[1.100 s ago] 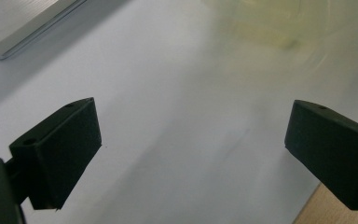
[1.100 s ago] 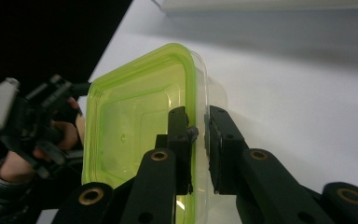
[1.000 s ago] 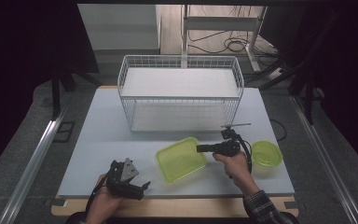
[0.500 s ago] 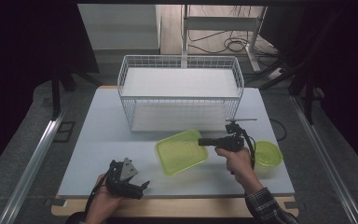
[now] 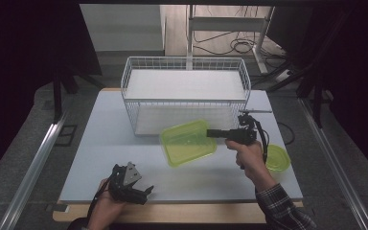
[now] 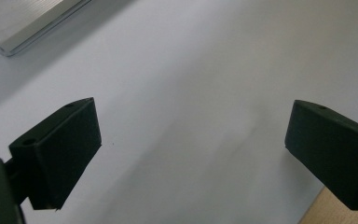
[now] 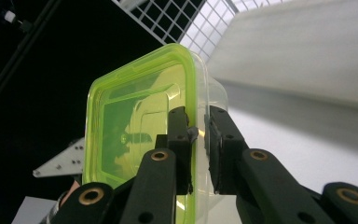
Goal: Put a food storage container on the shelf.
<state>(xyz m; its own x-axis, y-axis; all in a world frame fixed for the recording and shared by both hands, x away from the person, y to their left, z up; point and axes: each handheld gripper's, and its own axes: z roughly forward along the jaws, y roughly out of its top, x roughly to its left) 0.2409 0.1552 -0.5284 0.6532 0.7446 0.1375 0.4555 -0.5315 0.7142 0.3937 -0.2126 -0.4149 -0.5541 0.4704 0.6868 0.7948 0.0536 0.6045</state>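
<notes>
A square lime-green container (image 5: 187, 142) hangs tilted above the white table (image 5: 100, 134), just in front of the wire basket (image 5: 186, 91). My right gripper (image 5: 210, 133) is shut on its right edge. In the right gripper view the two jaws of the right gripper (image 7: 198, 135) pinch the rim of the green container (image 7: 135, 116), one pad on the green face and the other on the clear side. My left gripper (image 5: 143, 194) rests at the table's front left, open, with nothing between the jaws of the left gripper (image 6: 191, 135).
A round green container (image 5: 277, 158) sits on the table right of the right hand. The white wire basket stands across the back middle of the table, its grid (image 7: 186, 18) close behind the held container. Cables lie on the floor beyond.
The right gripper has risen with the green container, lifting it off the table and closer to the basket front. The left gripper has kept still.
</notes>
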